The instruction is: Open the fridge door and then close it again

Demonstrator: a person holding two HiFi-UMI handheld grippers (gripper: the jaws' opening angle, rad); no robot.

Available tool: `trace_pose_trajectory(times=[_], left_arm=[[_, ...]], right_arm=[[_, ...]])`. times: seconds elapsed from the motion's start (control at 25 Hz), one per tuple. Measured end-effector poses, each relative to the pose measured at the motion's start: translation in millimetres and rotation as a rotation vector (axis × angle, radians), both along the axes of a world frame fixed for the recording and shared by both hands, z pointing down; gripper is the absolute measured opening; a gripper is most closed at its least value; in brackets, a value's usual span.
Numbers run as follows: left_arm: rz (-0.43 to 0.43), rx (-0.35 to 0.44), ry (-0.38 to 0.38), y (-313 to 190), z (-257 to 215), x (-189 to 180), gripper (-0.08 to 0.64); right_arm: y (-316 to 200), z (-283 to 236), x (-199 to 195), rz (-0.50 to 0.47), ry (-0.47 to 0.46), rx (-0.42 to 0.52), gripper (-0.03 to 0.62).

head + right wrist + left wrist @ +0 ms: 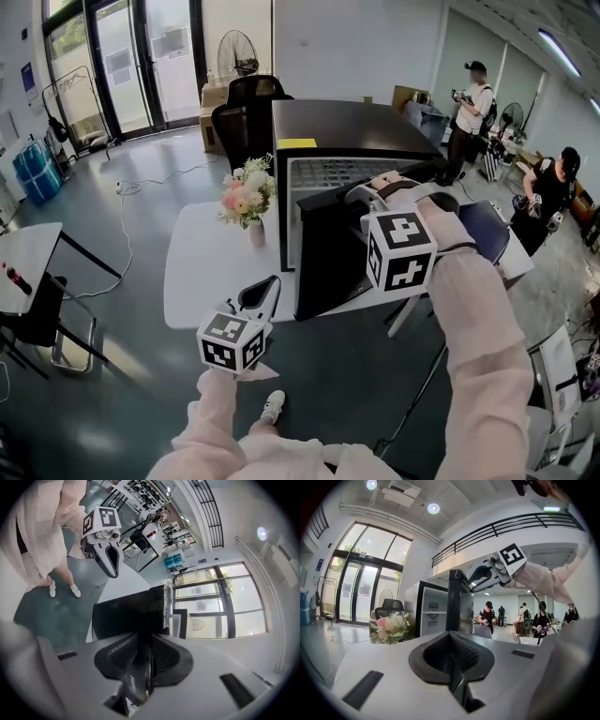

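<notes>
Right gripper [361, 199] up at the top edge of the fridge door [328, 258], jaws meeting that edge. The door stands swung wide toward the camera, and the wire shelf [342, 173] inside the fridge [347, 127] shows just beyond the jaws. Left gripper [266, 289] low and left of the door, near it but not touching, jaws over the front edge of the white counter [202, 272]; flowers [246, 192] in a small vase [257, 232] stand beyond those jaws, left of the fridge.
</notes>
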State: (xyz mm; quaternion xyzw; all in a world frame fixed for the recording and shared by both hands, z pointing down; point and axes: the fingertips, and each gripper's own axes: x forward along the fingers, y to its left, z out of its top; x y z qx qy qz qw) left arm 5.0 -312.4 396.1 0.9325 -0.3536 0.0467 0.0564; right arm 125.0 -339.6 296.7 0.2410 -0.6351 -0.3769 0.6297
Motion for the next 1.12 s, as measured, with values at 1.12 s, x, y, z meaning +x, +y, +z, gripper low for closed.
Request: trace_pose_trajectory(times=[1.12], left_arm=[[-0.067,-0.034,0.011,-66.6,11.7,-37.6,0.011]], right_arm=[[-88.3,5.0,-14.0,0.043,0.000,-0.037,0.103]])
